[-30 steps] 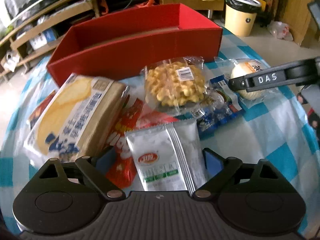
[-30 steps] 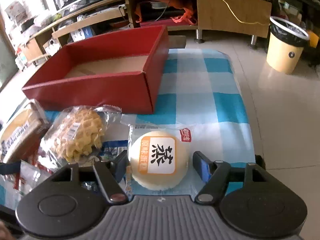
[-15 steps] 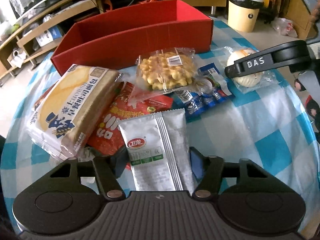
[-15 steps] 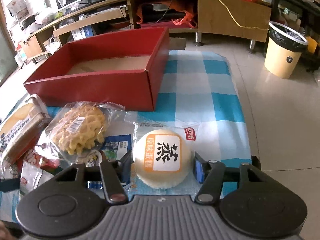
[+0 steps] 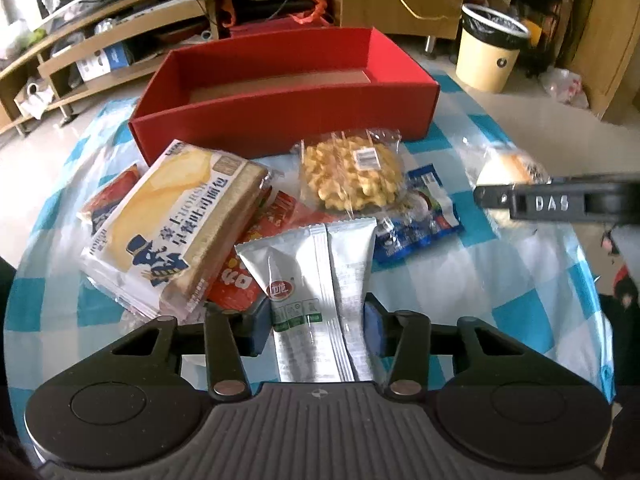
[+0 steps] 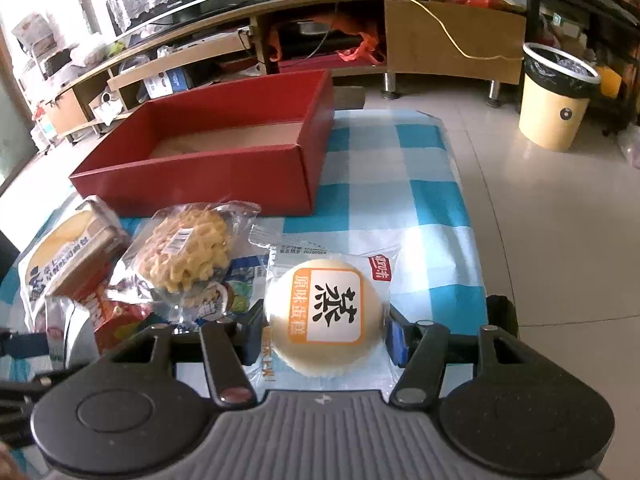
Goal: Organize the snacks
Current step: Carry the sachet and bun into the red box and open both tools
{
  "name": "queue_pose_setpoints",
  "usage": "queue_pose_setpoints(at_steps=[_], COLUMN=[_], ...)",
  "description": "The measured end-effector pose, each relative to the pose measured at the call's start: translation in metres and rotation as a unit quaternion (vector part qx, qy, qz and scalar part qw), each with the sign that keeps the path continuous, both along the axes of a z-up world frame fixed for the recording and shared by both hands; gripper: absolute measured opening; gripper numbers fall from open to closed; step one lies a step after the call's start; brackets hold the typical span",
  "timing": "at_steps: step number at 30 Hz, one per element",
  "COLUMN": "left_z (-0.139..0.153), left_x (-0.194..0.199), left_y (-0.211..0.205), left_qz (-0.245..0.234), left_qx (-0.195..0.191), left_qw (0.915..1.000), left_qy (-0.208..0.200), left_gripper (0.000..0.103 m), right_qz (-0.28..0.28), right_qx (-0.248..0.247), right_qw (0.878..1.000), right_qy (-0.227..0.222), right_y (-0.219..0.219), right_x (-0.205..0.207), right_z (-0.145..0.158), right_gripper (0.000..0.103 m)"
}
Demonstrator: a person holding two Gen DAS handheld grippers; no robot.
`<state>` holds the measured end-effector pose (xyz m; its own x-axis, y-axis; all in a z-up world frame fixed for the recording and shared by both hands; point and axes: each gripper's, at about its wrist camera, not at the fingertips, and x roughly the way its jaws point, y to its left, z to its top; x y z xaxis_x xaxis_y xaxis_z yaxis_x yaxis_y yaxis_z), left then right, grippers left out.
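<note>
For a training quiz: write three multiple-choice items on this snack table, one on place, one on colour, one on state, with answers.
1. Where is the waffle pack?
A. in the box
B. on the cloth before the box
C. on the floor

2. What colour is the box?
A. red
B. green
C. white

3. What does the right hand-held gripper do?
A. stands open
B. grips the cake pack
C. grips the waffle pack

Answers:
1 B: it lies outside the box's near wall.
2 A: all walls are red.
3 B: its pads press the sides of the cake pack.
</note>
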<state>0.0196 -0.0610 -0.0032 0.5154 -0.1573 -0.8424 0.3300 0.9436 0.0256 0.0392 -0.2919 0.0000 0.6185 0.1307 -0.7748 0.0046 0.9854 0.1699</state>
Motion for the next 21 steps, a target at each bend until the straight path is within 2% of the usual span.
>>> queue_pose_setpoints(at_steps=[9, 21], left_z=[0.02, 0.042], left_x=[0.006, 0.038], left_y=[0.007, 0.003], left_qz=[0.002, 0.002], left_qx=[-0.028, -0.045], left_qw=[0.9993, 0.9973], left_qy=[-0.025, -0.058], left_gripper=[0.05, 0.049], right_qz=[-0.001, -0.008], right_qx=[0.018, 0.036], right_qw=[1.0, 0.998], right_qy=[-0.017, -0.048], right_y=[0.007, 0.009], right_x=[-0.009, -0.006], right_z=[0.005, 0.022], right_gripper=[0.054, 0.054])
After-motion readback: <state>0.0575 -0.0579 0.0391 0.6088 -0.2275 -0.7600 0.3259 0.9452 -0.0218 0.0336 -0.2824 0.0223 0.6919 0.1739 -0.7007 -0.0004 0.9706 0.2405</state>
